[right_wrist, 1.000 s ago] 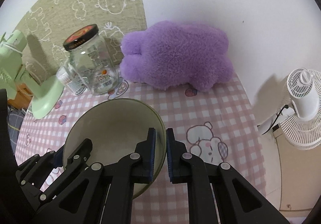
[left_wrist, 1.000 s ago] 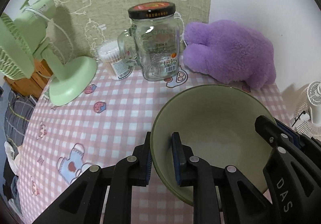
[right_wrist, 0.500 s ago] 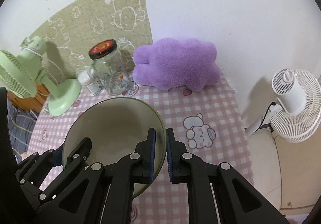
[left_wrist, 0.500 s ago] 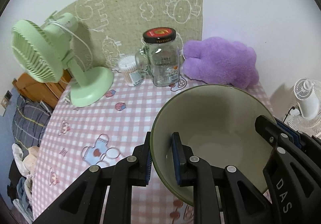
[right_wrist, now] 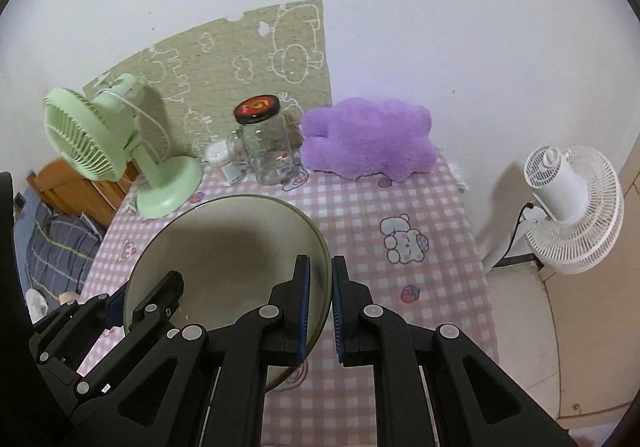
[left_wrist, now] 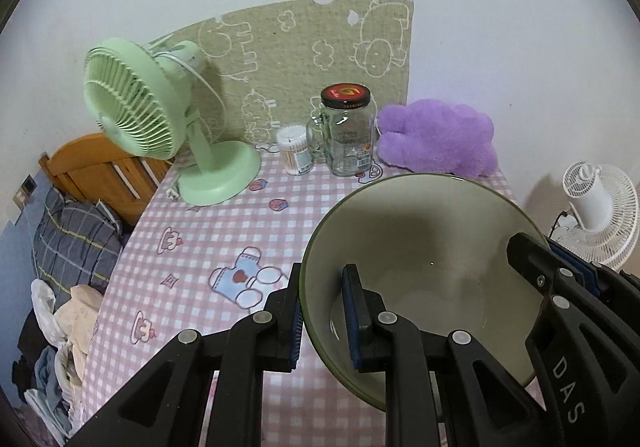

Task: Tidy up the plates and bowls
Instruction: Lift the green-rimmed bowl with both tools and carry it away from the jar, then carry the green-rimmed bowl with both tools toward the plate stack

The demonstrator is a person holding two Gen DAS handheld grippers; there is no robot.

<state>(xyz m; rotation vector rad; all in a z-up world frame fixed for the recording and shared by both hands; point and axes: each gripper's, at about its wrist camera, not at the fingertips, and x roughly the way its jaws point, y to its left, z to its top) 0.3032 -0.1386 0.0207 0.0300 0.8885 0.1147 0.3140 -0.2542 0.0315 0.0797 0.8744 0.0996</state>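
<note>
You are holding the green bowl [left_wrist: 420, 271] off the tabletop [left_wrist: 224, 231], one gripper on each side of its rim. The left gripper [left_wrist: 322, 321] is clamping the bowl's left wall, one pad inside and one outside, jaws nearly closed on the thin ceramic. The right gripper [right_wrist: 321, 305] is doing the same on the opposite wall. You are likely pinching at two points because the bowl is wide and a single rim grip would let it tip. It is hanging tilted toward the cameras, above the near part of the checked cloth, touching nothing else. Behind it, well apart, the glass jar [left_wrist: 349, 135], the cotton swab tub [left_wrist: 295, 151], the green desk fan [left_wrist: 160, 119] and the purple plush [left_wrist: 438, 137] are lining the back wall, leaving the middle free for setting down. No plates are showing.
</note>
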